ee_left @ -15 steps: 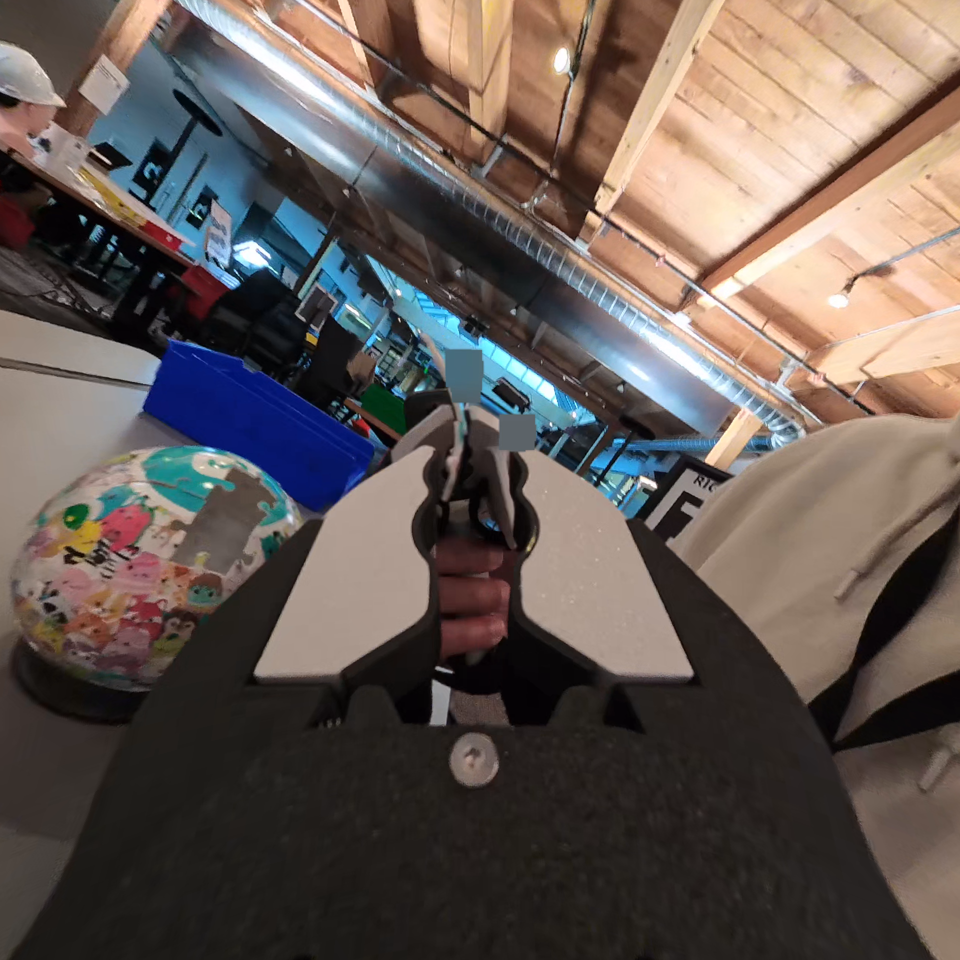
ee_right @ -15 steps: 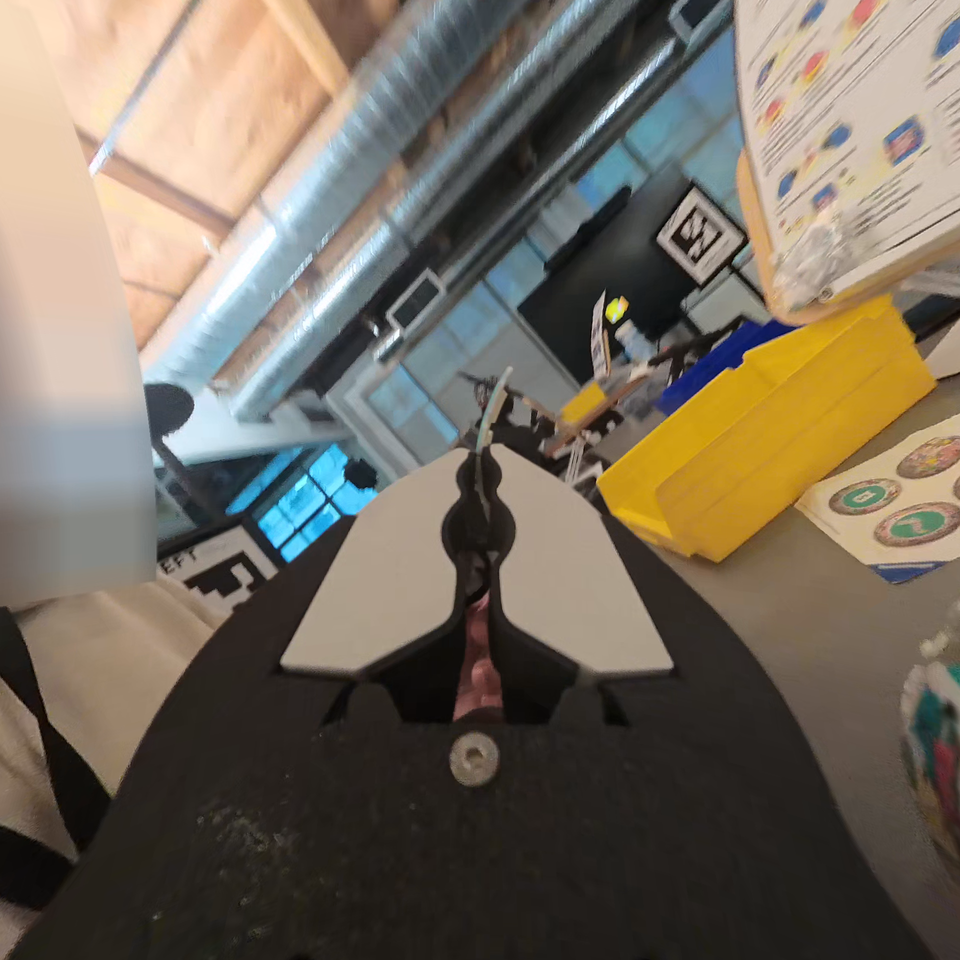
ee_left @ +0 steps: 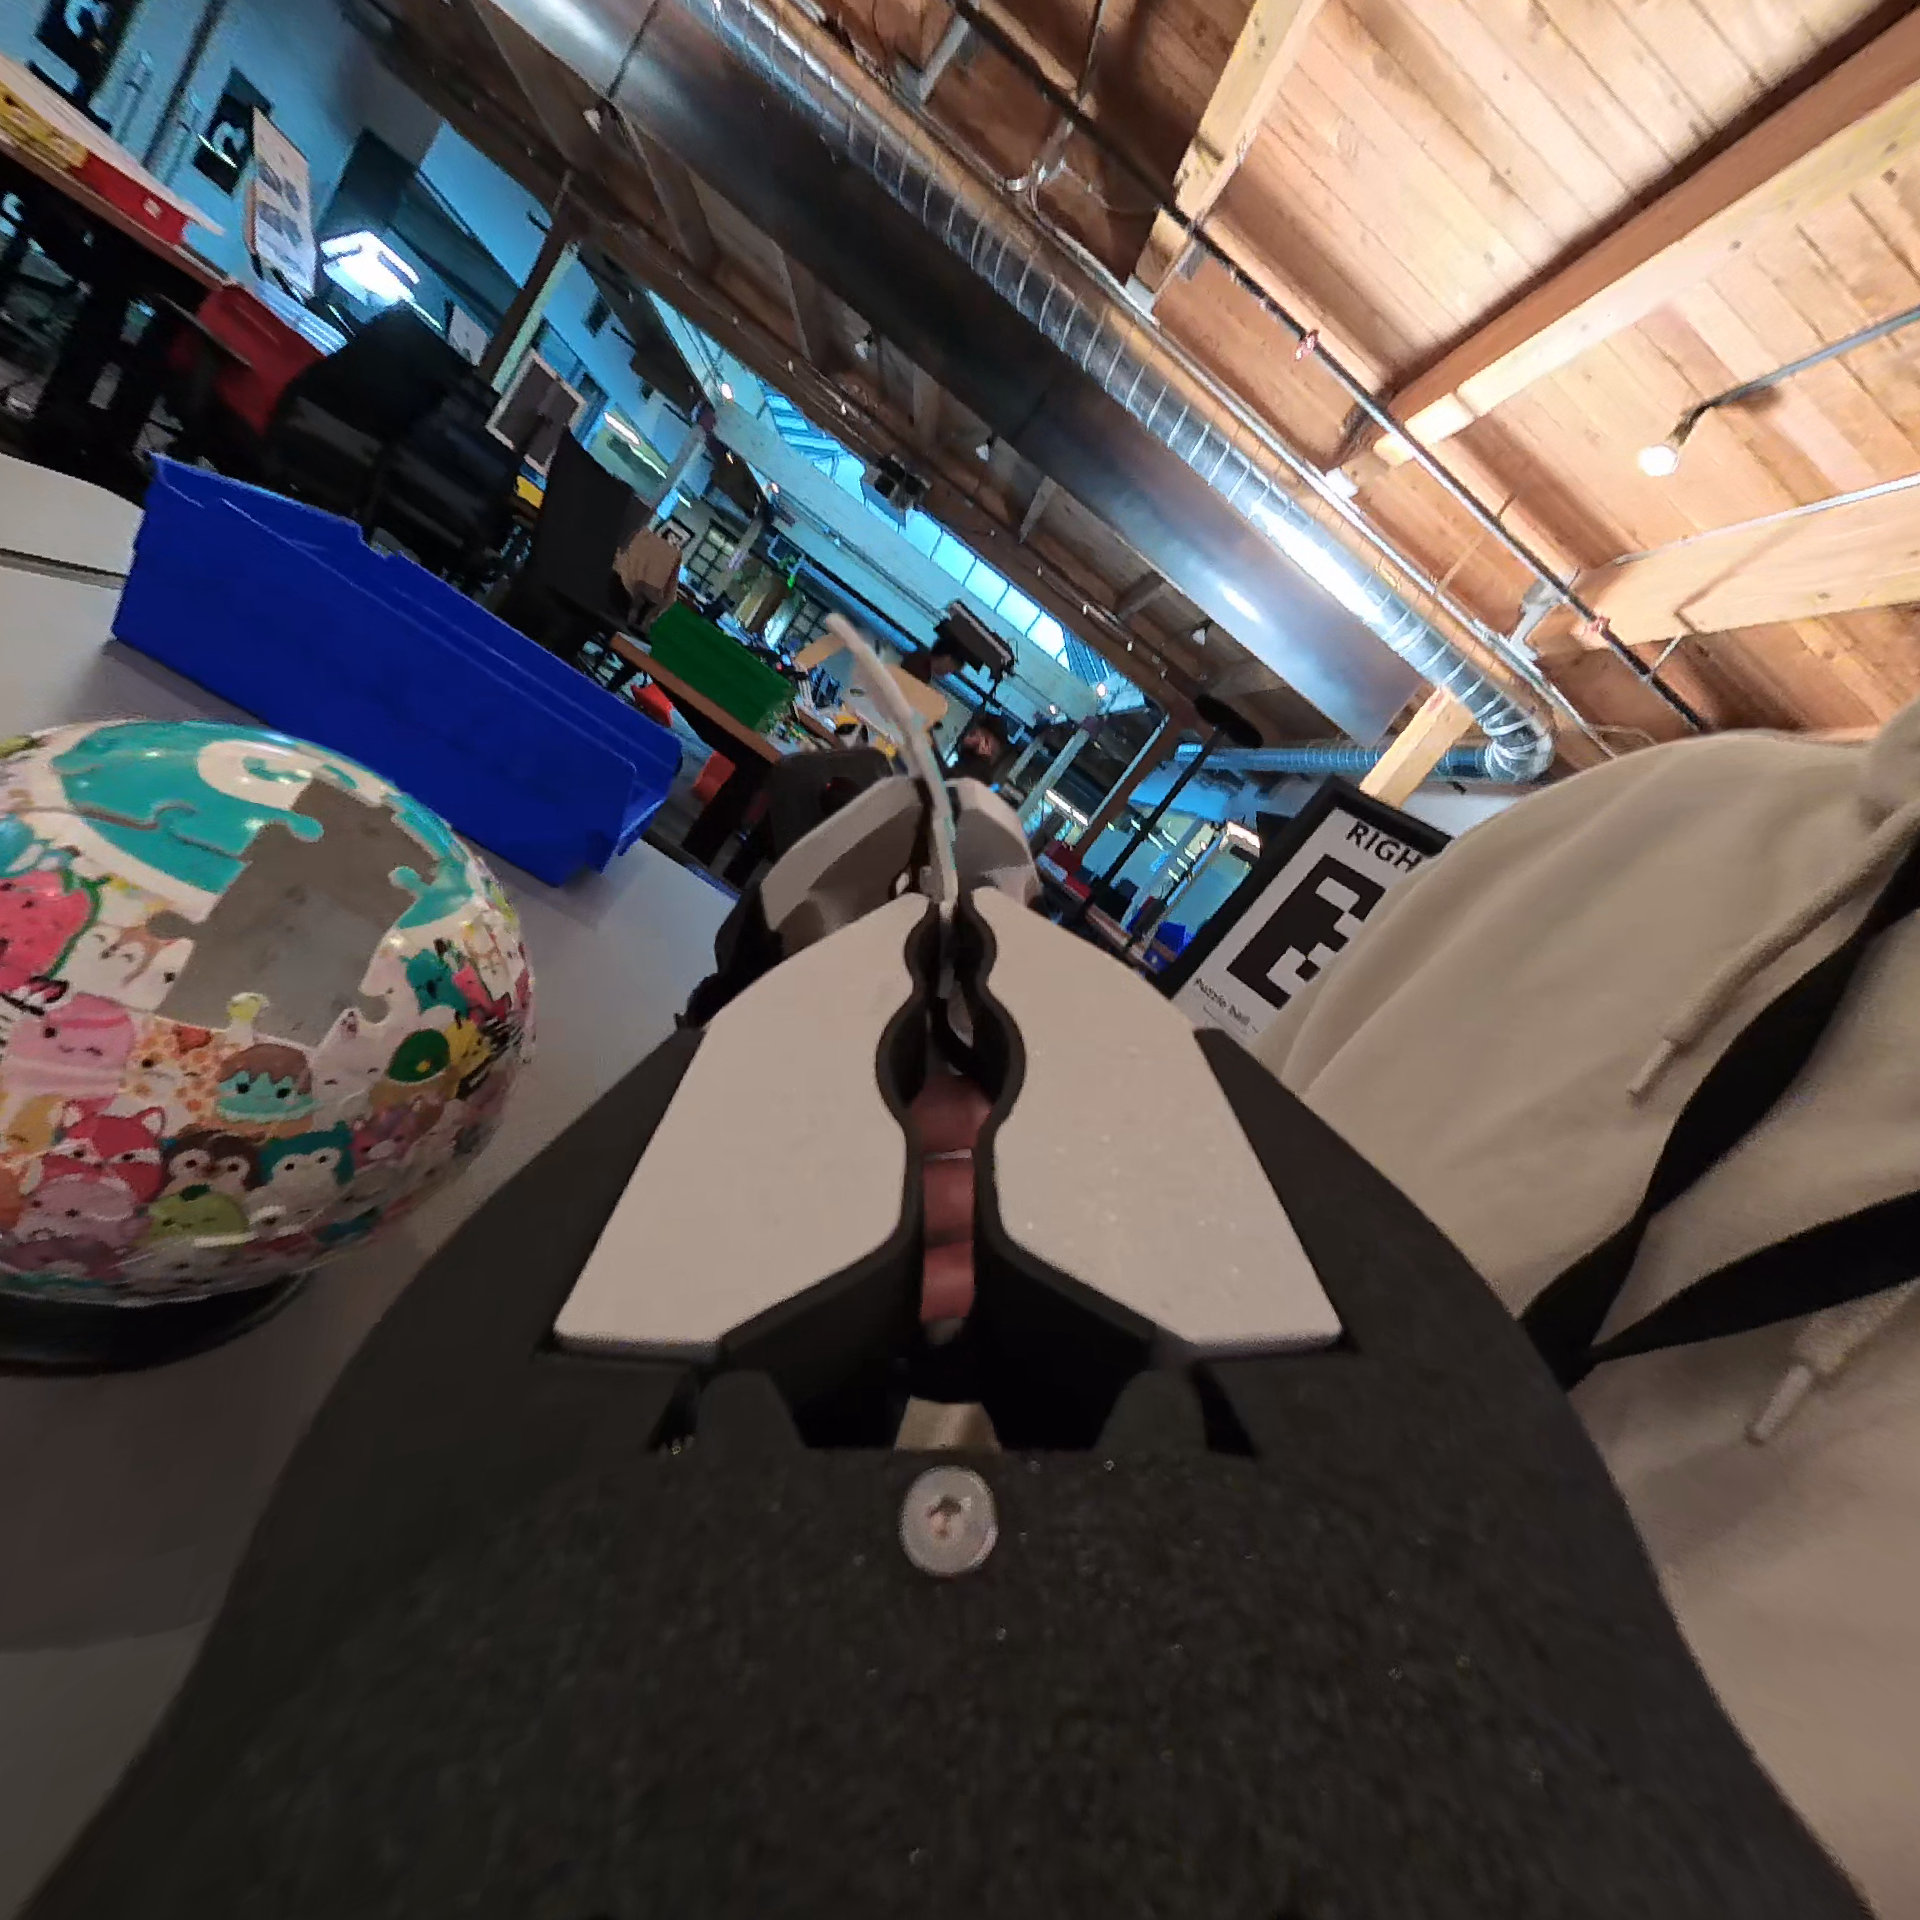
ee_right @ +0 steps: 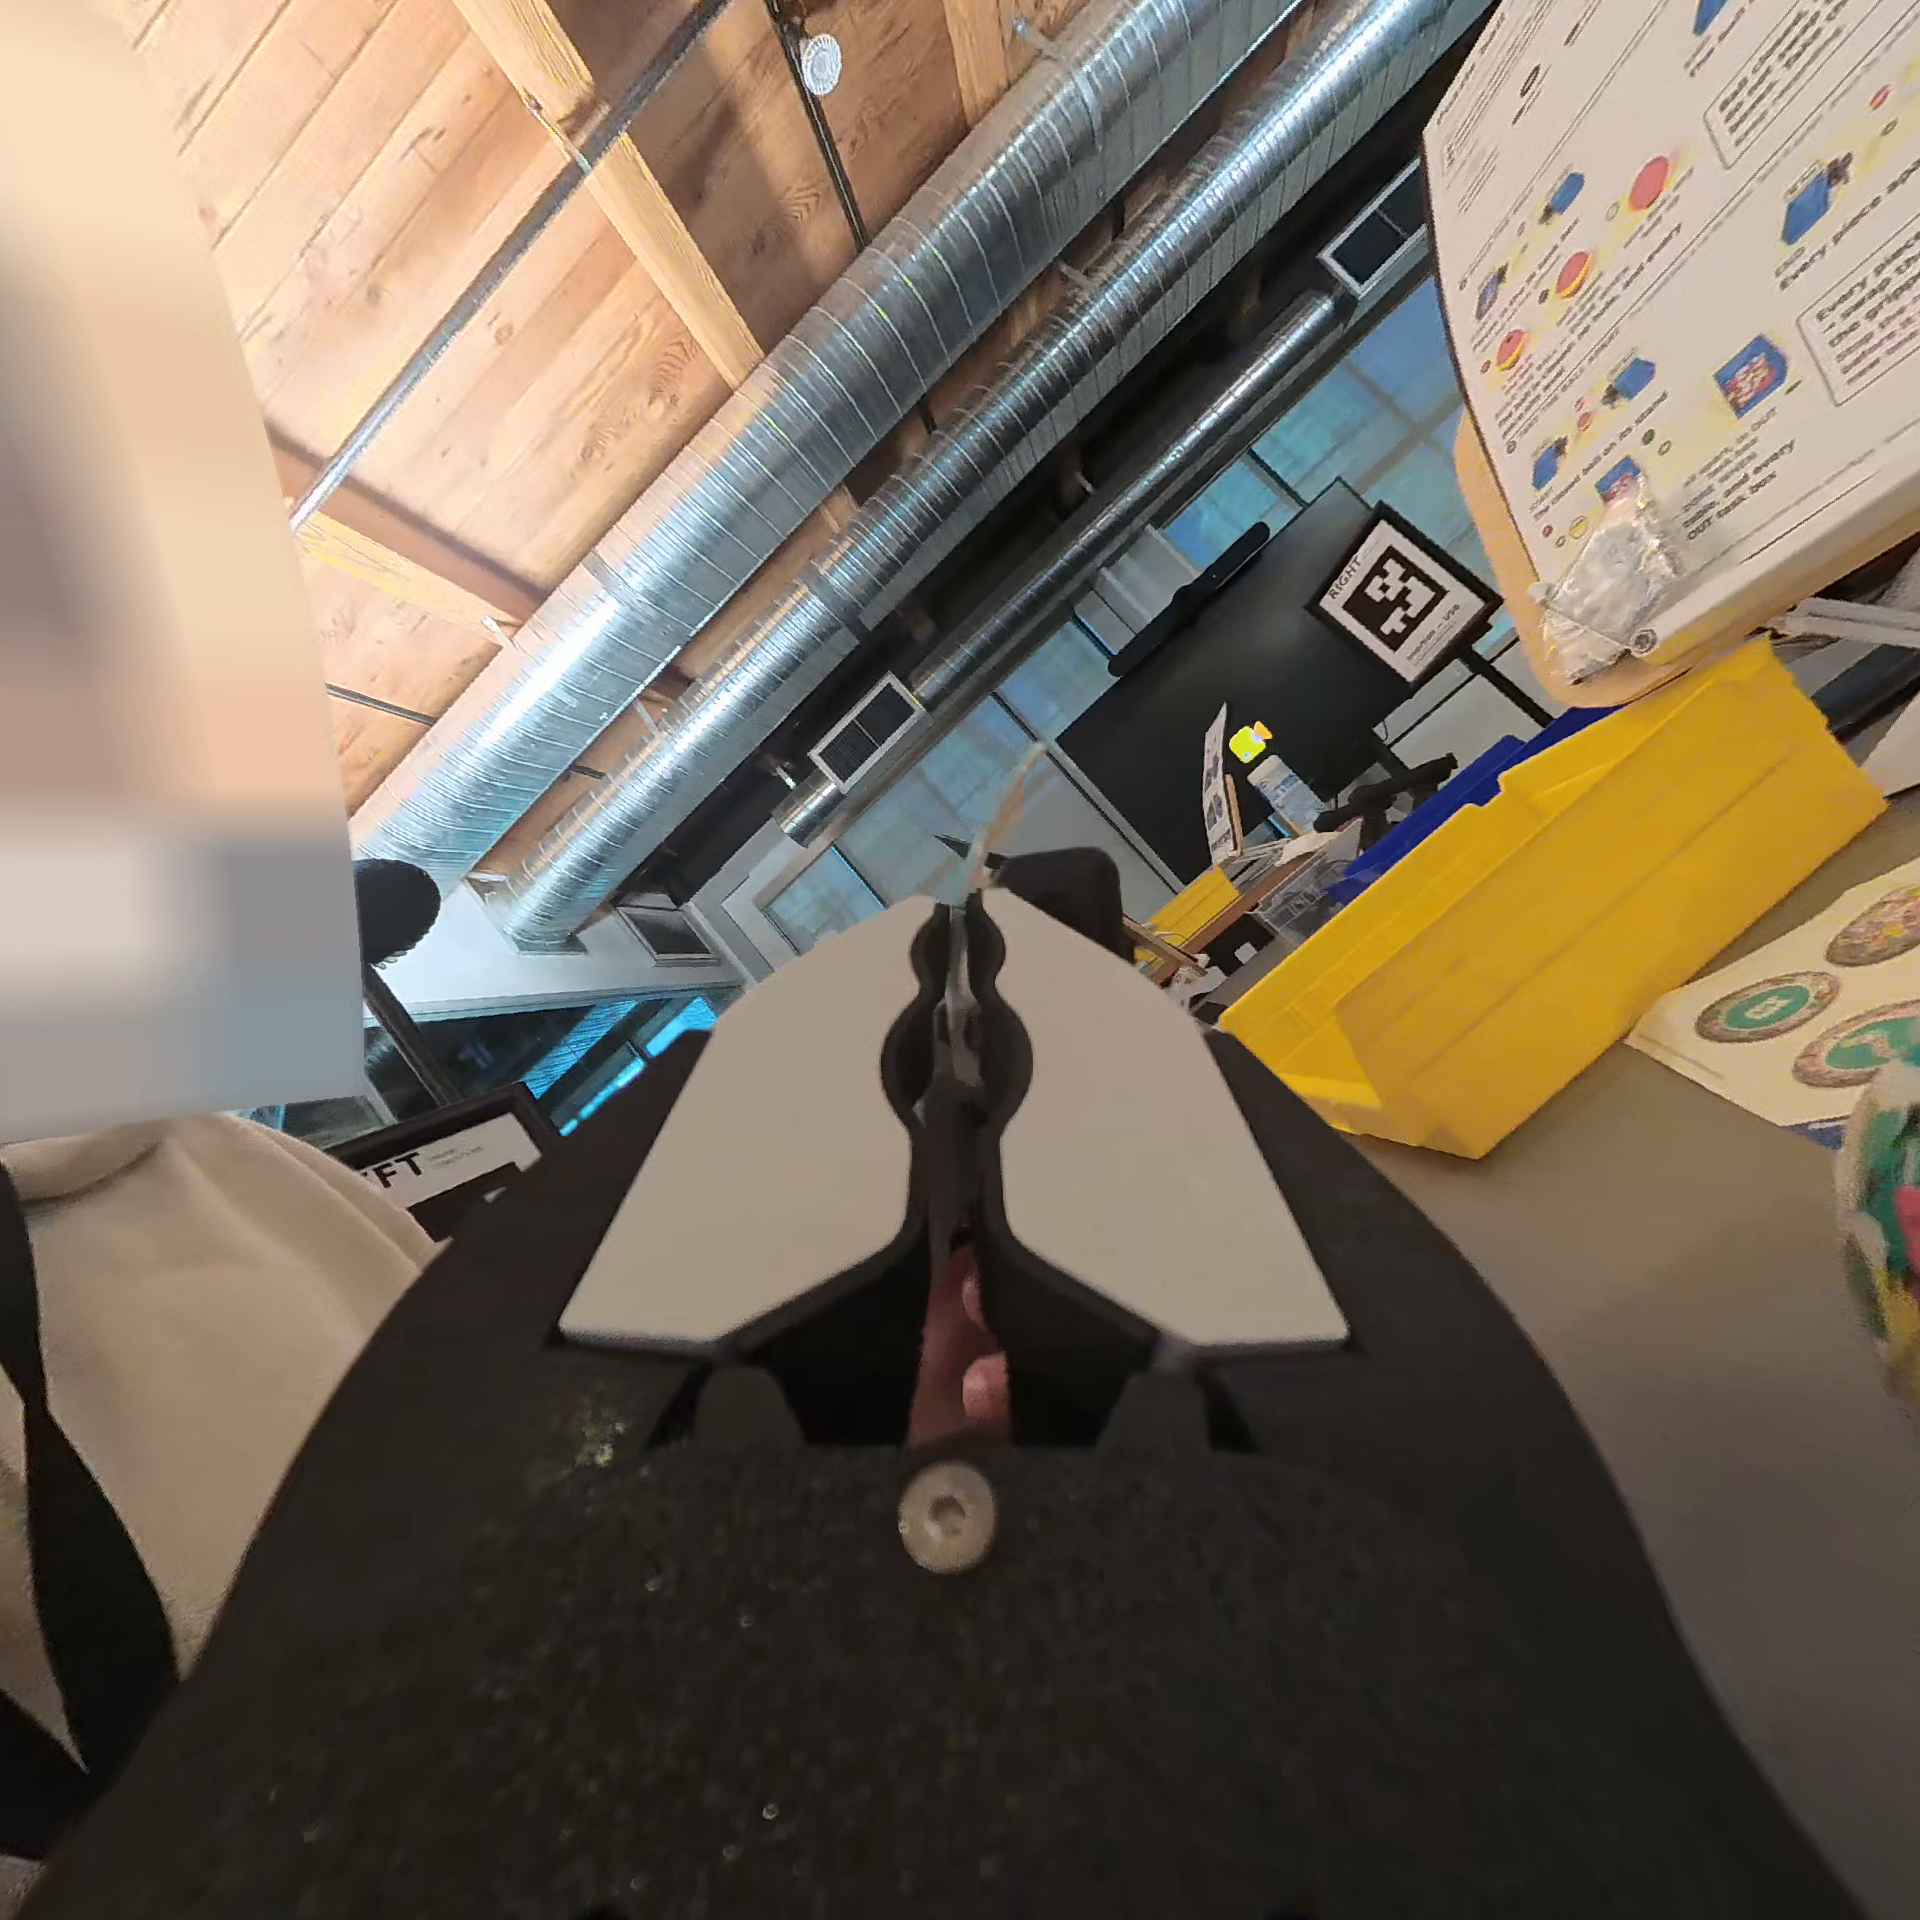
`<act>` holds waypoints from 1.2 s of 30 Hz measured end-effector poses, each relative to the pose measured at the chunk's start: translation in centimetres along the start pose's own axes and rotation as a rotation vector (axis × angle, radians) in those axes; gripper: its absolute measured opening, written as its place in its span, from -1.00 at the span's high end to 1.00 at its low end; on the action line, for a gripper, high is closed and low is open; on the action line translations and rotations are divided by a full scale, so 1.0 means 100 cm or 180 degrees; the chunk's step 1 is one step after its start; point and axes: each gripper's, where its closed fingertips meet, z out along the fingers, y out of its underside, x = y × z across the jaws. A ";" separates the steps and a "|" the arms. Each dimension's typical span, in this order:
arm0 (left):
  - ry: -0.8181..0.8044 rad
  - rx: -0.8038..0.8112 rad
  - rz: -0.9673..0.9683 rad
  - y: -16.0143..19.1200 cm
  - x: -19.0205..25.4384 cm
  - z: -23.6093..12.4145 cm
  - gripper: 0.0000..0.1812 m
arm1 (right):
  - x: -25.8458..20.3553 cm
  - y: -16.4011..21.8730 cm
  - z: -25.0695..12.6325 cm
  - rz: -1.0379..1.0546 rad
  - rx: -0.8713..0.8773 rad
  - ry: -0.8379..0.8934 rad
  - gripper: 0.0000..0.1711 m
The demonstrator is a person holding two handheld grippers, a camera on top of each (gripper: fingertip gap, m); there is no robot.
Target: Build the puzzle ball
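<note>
The puzzle ball (ee_left: 239, 997) is covered in bright cartoon animals and sits on a black stand on the grey table (ee_left: 125, 1475), left of my left gripper. A grey patch on its upper side has no pieces in it. My left gripper (ee_left: 951, 909) is raised off the table and shut on a thin white puzzle piece (ee_left: 894, 696) seen edge-on. My right gripper (ee_left: 914, 831) faces it tip to tip, just behind. In the right wrist view my right gripper (ee_right: 961, 909) is shut on the same piece (ee_right: 1003, 821). The ball (ee_right: 1886, 1195) is a blur at the right edge there.
A blue bin (ee_left: 395, 665) stands on the table behind the ball. A yellow bin (ee_right: 1538, 935) and a printed sheet with round pictures (ee_right: 1787, 1029) lie to the right. A board with an instruction sheet (ee_right: 1683, 312) hangs above. A person's cream hoodie (ee_left: 1558, 1091) is close by. My two grippers' fingertips are within a few centimetres of each other.
My left gripper's jaws were slightly apart around the right gripper's tips and have shut on the piece. The ball now looks closer in the left wrist view.
</note>
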 end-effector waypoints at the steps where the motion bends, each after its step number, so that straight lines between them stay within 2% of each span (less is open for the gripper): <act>1: 0.0021 -0.0086 -0.0008 0.001 0.000 -0.001 0.98 | 0.000 0.001 -0.001 -0.0043 -0.0023 0.0027 0.97; 4: 0.0135 -0.0484 -0.0101 0.007 0.000 -0.002 0.98 | 0.002 0.005 -0.007 -0.0201 -0.0211 0.0102 0.96; 7: 0.0284 -0.0924 -0.0194 0.005 -0.004 -0.007 0.98 | 0.006 0.005 -0.018 -0.0348 -0.0399 0.0247 0.70; 9: 0.0281 -0.1377 -0.0226 0.006 -0.017 -0.012 0.98 | 0.011 -0.001 -0.031 -0.0589 -0.0542 0.0391 0.64; 12: 0.0301 -0.2167 -0.0447 0.007 -0.043 -0.022 0.98 | 0.020 -0.015 -0.050 -0.1335 -0.0916 0.0723 0.60; 14: 0.0368 -0.2625 -0.0630 0.005 -0.056 -0.023 0.98 | 0.028 -0.019 -0.058 -0.1948 -0.1363 0.0950 0.55; 18: 0.0566 -0.3258 -0.0948 -0.003 -0.073 -0.022 0.98 | 0.050 -0.019 -0.069 -0.3078 -0.2308 0.1334 0.42; 20: 0.0753 -0.3431 -0.1205 -0.007 -0.075 -0.019 0.98 | 0.059 -0.020 -0.069 -0.3529 -0.2542 0.1427 0.33; 23: 0.0857 -0.3584 -0.1389 -0.010 -0.079 -0.012 0.98 | 0.070 -0.009 -0.067 -0.3708 -0.2847 0.1402 0.32; 31: 0.0852 -0.3634 -0.1700 -0.011 -0.093 0.001 0.98 | 0.084 0.008 -0.065 -0.4076 -0.3115 0.1386 0.24; 36: 0.0794 -0.3740 -0.1772 -0.009 -0.094 -0.001 0.98 | 0.084 0.008 -0.058 -0.4306 -0.2985 0.1391 0.19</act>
